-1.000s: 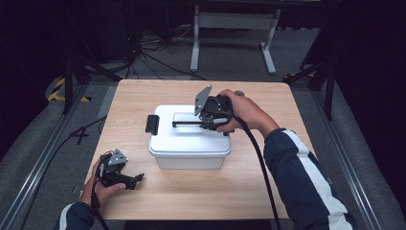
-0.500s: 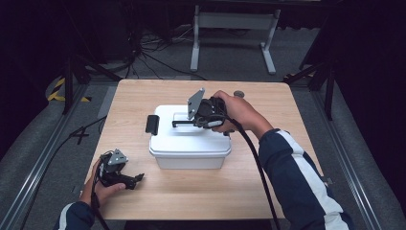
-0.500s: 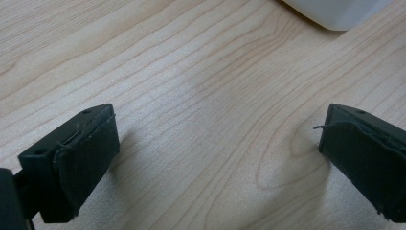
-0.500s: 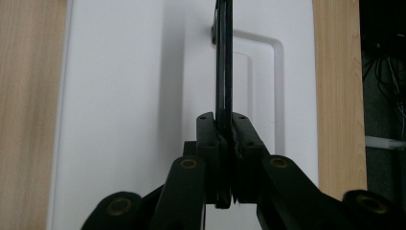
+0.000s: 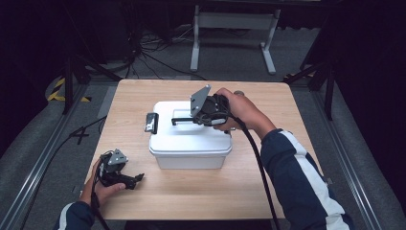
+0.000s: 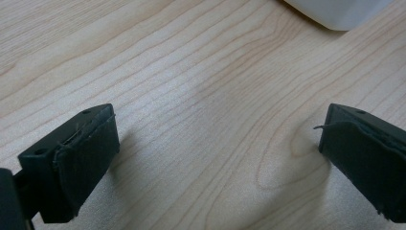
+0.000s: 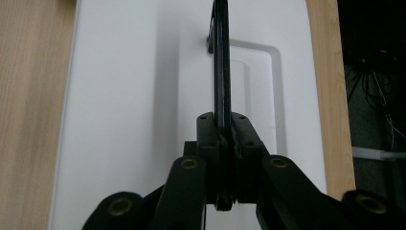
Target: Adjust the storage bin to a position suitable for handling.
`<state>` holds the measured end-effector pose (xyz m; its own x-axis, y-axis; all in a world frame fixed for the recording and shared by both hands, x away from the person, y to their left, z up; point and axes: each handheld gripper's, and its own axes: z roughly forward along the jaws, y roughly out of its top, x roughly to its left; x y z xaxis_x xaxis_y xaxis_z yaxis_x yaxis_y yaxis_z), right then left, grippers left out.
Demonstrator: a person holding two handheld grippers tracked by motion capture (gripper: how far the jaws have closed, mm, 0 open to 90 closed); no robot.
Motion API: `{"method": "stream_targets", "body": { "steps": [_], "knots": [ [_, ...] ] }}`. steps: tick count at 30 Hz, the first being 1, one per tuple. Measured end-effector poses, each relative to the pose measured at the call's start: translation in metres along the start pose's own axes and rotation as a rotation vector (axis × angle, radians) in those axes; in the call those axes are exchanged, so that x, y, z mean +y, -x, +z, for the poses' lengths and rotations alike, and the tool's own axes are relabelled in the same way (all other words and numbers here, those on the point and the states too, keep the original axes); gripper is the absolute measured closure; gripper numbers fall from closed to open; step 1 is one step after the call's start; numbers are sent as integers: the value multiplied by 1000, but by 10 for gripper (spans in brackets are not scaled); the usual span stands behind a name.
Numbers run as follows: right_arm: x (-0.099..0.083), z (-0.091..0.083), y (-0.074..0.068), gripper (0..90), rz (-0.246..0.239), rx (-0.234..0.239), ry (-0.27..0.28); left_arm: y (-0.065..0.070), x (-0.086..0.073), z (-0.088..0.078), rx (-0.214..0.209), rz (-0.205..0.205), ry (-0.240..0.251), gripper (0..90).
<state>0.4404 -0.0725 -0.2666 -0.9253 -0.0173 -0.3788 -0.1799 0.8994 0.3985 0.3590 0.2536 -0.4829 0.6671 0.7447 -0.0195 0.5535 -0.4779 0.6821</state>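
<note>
While the right tool [image 7: 224, 139] clamps the white box's [image 5: 189, 143] black handle [image 7: 220, 62], the left tool [image 6: 215, 158] rests gaping near the tabletop's [image 5: 268, 167] front-left corner.

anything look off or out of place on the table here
Nothing stands out. The white box sits flat with its lid on, the right gripper is clamped on its black handle, and the left gripper rests open on the table.

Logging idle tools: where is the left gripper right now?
In the high view the left gripper rests open on the table near its front-left corner, apart from the white box.
</note>
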Motion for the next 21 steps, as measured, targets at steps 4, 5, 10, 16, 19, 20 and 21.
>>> {"method": "stream_targets", "body": {
  "steps": [4, 5, 10, 16, 19, 20, 21],
  "knots": [
    [-2, -4, 0, 849, 0, -8, 9, -1, 0, 0, 4, 13, 2, 5],
    [-2, -5, 0, 849, 3, -14, 9, -1, 0, 0, 7, 18, 4, 5],
    [-5, -9, 1, 849, 0, -19, 1, -1, 0, 0, 6, 16, 6, 5],
    [-8, -15, 1, 848, 10, -27, 8, -1, 0, 0, 6, 16, 4, 5],
    [-10, -18, 1, 848, 9, -30, 12, -1, 0, 0, 2, 10, 1, 5],
    [-10, -19, 1, 848, -1, -33, 17, -1, 0, 0, 2, 12, 0, 5],
    [-11, -20, 1, 848, 3, -31, 15, -1, 0, 0, 5, 14, 4, 5]
  ]
}}
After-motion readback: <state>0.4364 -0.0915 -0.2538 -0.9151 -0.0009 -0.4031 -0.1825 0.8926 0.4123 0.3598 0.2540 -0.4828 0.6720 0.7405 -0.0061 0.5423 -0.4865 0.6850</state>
